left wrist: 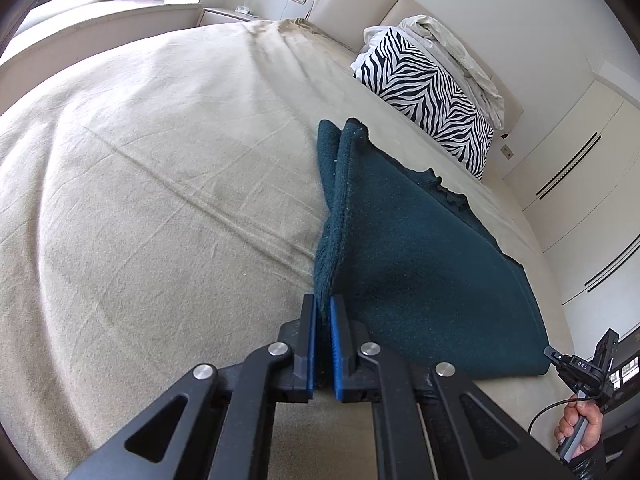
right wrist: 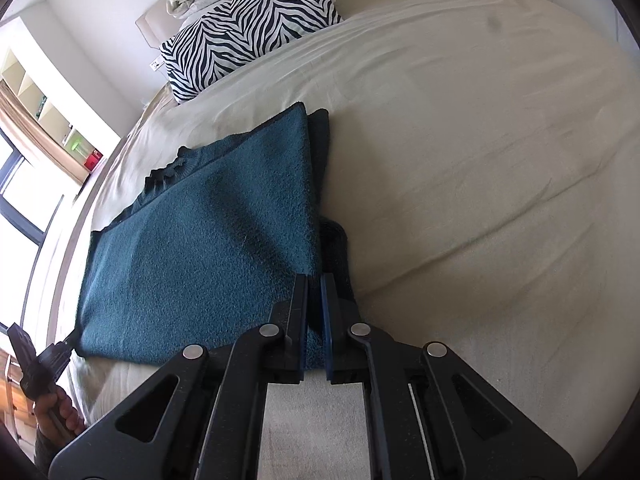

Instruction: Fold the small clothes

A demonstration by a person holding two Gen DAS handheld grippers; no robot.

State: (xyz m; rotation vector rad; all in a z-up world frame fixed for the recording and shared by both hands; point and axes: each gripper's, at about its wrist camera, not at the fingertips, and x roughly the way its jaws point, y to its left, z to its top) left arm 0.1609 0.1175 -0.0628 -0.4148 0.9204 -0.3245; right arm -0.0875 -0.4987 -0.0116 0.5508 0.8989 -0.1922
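A dark teal knit garment point(left wrist: 420, 256) lies partly folded on the beige bed; it also shows in the right wrist view point(right wrist: 208, 240). My left gripper point(left wrist: 323, 312) is shut on the garment's near left edge, with the fabric pinched between the blue pads. My right gripper point(right wrist: 315, 284) is shut on the garment's near right edge. Both held edges are lifted a little off the bed, and the cloth stretches between them. A ribbed hem point(right wrist: 168, 168) shows at the garment's far side.
The beige bedsheet point(left wrist: 160, 200) spreads wide to the left, and in the right wrist view point(right wrist: 480, 160) to the right. A zebra-print pillow point(left wrist: 432, 96) and crumpled white bedding point(left wrist: 452, 48) lie at the headboard. White wardrobe doors point(left wrist: 580, 184) stand beyond the bed.
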